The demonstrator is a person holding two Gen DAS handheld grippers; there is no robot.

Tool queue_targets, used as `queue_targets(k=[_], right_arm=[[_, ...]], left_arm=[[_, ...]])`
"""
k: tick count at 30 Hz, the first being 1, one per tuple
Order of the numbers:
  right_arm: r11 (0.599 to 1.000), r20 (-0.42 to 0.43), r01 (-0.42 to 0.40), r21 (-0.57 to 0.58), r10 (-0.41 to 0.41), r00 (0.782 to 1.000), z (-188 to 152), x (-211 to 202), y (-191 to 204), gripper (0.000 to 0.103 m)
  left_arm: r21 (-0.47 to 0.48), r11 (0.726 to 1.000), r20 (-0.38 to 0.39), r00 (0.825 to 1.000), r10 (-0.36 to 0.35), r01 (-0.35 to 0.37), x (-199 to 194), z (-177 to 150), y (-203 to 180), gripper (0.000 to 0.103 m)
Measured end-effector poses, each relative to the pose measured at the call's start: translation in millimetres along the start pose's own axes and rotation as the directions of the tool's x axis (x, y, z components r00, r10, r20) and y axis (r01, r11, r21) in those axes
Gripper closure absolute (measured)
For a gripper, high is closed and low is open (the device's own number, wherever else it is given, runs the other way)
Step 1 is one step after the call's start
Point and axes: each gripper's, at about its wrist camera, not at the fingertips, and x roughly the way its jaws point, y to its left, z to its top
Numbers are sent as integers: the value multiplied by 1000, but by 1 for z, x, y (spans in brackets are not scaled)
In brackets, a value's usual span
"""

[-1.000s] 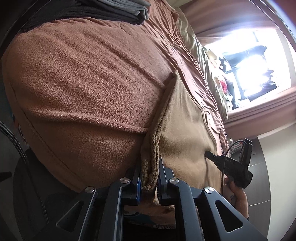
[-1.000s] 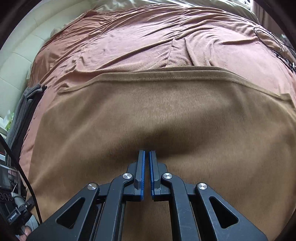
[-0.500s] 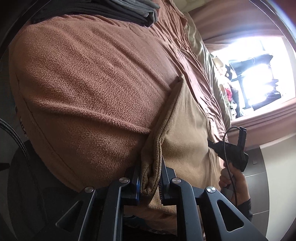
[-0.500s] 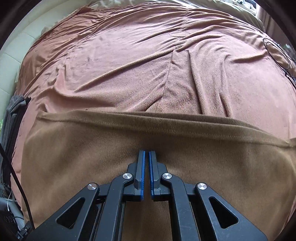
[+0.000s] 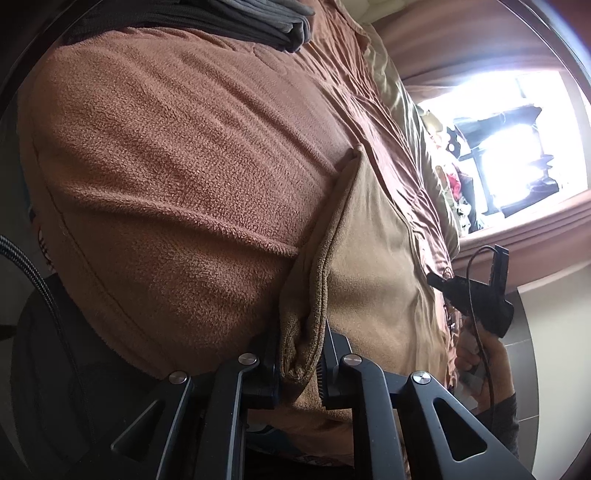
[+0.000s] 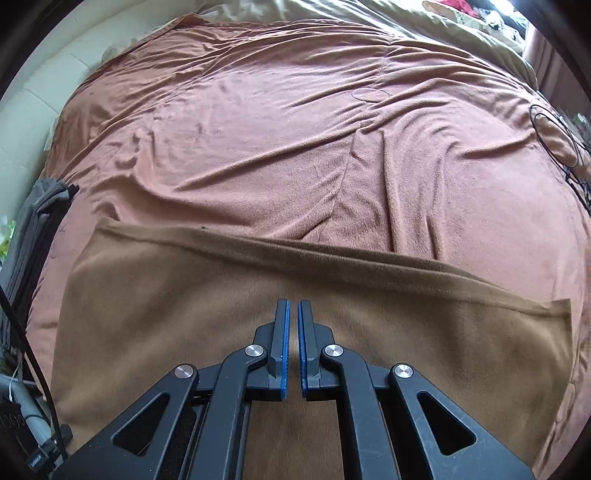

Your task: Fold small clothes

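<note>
The tan fleece cloth [image 6: 184, 314] lies on the bed [image 6: 295, 147], spread flat over the rust-brown bed cover at the bed's near edge, its far hem running straight across. In the left wrist view a doubled edge shows along the cloth's side, so at least one fold looks made; the piece is still broad, and further folds and a final smoothing seem left to do.

The left gripper [image 5: 299, 365] has a bunched corner of the cloth clamped between its nearly closed jaws, at the bed's near edge. The right gripper [image 6: 293, 339] is closed with only a sliver between its blue pads; nothing shows between them, and it hangs over the middle of the cloth. In the left wrist view that same tool appears past the cloth's other side, with the person's hand [image 5: 487, 365] around its handle.

A stack of folded grey garments [image 5: 266, 22] sits at the bed's left side, which suggests other pieces are already done.
</note>
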Motion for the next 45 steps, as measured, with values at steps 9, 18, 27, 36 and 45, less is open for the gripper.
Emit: queue_targets(k=[9,18,27,36,45], right_arm=[[998,-55,-56,3,56,997,-72,-31,-8,102],[991,-65,-127,45,129,990,-149,-42,3,102],[973,4,-204,103,205,979,-207,-69,-1,102],[959,34,-257,116,255,966,-238,-85,-8,102],[945,111,-287,160,271,956,-232,-99,-19,102]], left_arm=[[24,994,-17,994,-104,105,-11,5,-15,96],[73,971,-28,974,-225,227,-23,21,-50,97],[135,957,-40,967,-254,257,-25,30,-88,97],[207,937,-58,960,-274,280,-25,29,-127,97],[282,910,-91,952,-292,306,-21,28,-166,97]])
